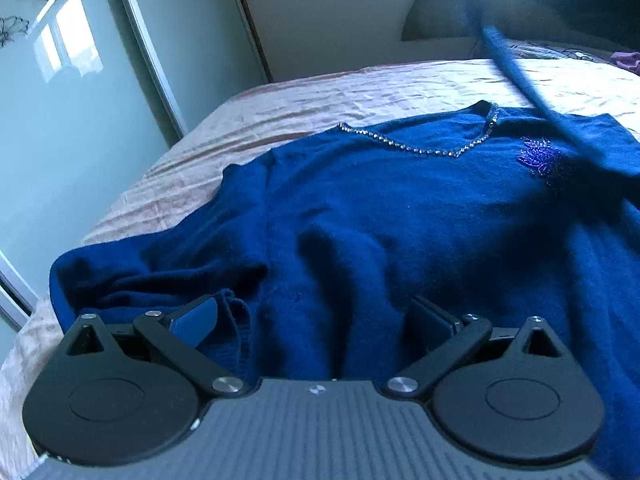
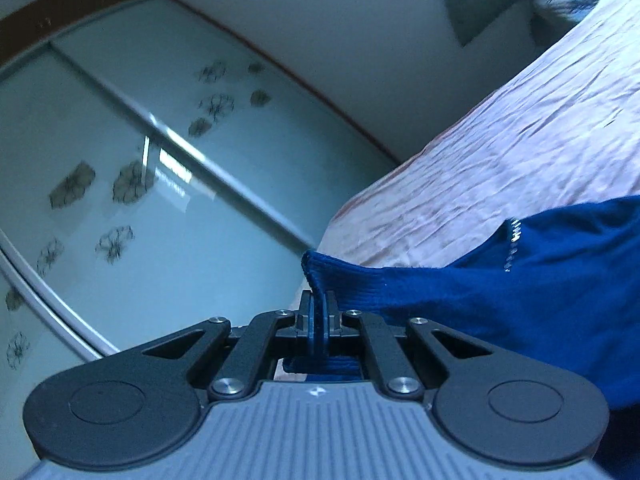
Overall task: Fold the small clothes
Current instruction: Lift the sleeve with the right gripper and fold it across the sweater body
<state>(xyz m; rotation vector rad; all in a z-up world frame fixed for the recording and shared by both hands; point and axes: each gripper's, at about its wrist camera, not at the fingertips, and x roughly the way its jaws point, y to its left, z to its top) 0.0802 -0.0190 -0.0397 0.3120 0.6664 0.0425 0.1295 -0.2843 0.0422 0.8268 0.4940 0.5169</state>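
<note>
A dark blue knit sweater with a rhinestone neckline and a beaded purple motif lies on the bed. My left gripper is open low over its near hem, the fingers wide apart with cloth between them. In the right wrist view my right gripper is shut on the ribbed cuff of the sweater's sleeve and holds it up off the bed. The lifted sleeve shows as a blurred blue band in the left wrist view.
The bed has a crinkled pale pink cover. A frosted glass wardrobe with flower prints stands along the bed's left side. A dark headboard and a purple cloth are at the far end.
</note>
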